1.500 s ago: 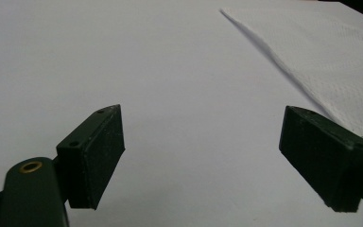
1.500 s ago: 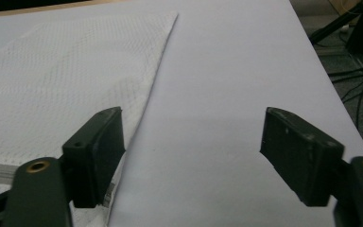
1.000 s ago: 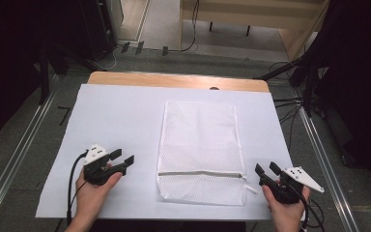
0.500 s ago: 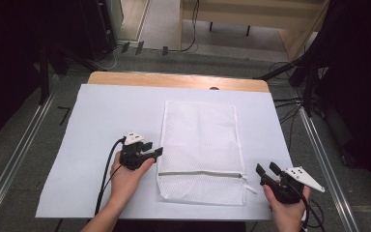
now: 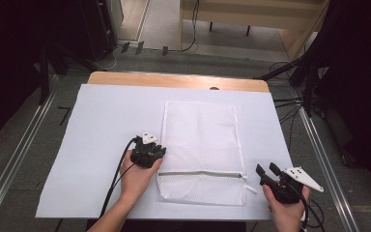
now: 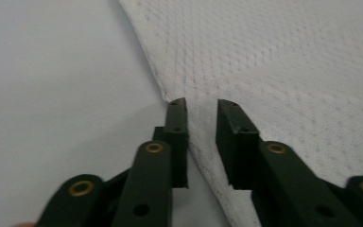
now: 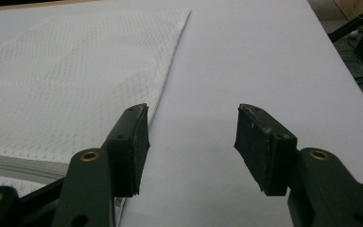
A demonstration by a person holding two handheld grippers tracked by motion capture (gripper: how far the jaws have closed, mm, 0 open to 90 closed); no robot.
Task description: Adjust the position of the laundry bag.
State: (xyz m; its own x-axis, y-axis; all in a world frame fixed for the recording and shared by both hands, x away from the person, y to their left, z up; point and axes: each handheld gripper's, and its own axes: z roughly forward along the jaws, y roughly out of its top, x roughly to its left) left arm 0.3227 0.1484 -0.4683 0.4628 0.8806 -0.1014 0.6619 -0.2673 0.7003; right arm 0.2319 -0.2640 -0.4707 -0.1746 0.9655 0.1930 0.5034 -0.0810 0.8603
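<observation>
A white-covered bench (image 5: 101, 145) carries a flat white mesh bag (image 5: 203, 145), zipper near its front end. The left gripper (image 6: 202, 111) straddles the bag's left edge, fingers narrowly parted; the right gripper (image 7: 191, 127), just right of the bag, has fingers spread.

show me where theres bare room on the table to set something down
Widest bare patch: the white sheet left of the white mesh zip bag, beyond the left gripper. A narrower strip runs right of the bag, beyond the right gripper. Crowded: the bag's near corners.

Black left gripper (image 5: 160, 151) — brass rivets, black cable, grey three-cornered plate
</observation>
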